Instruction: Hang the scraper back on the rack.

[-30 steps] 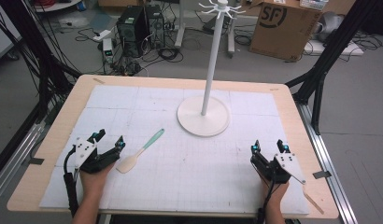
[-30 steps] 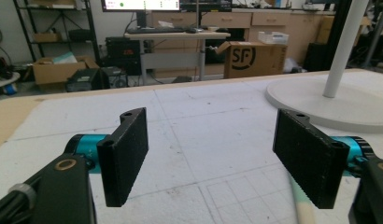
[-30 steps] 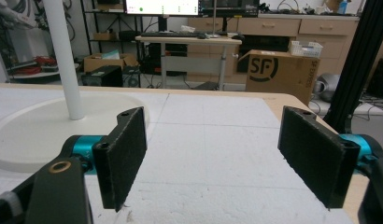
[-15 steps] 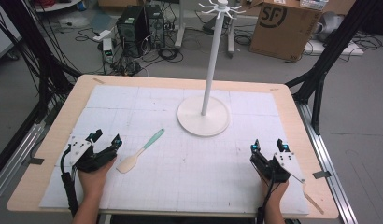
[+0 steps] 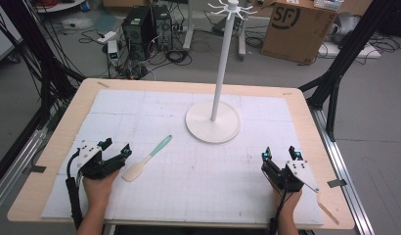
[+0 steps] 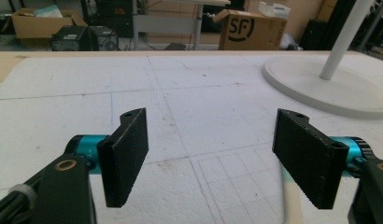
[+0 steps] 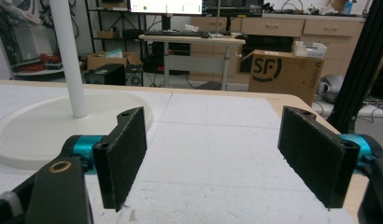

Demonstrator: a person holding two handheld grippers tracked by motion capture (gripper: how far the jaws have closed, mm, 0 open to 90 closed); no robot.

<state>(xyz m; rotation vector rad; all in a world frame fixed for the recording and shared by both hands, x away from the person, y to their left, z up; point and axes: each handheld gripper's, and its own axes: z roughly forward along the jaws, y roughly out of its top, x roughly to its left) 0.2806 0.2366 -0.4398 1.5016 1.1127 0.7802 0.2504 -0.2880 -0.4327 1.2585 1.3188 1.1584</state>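
1. The left hand-held gripper (image 5: 115, 152) is resting on the worktop (image 5: 56, 147) with its jaws spread wide and holding nothing, just beside the spatula (image 5: 148, 158).
2. The spatula is lying flat on the white mat, its cream blade nearest that gripper and its teal handle pointing toward the white stand (image 5: 213, 125).
3. The right hand-held gripper (image 5: 279, 154) is sitting well apart near the worktop's right edge, jaws also parted and empty.
4. Judging by this, the reach for the spatula is only beginning: the tool is lying outside the jaws.
5. The next move is probably calling for the left gripper to swing right, straddle the handle, and close.
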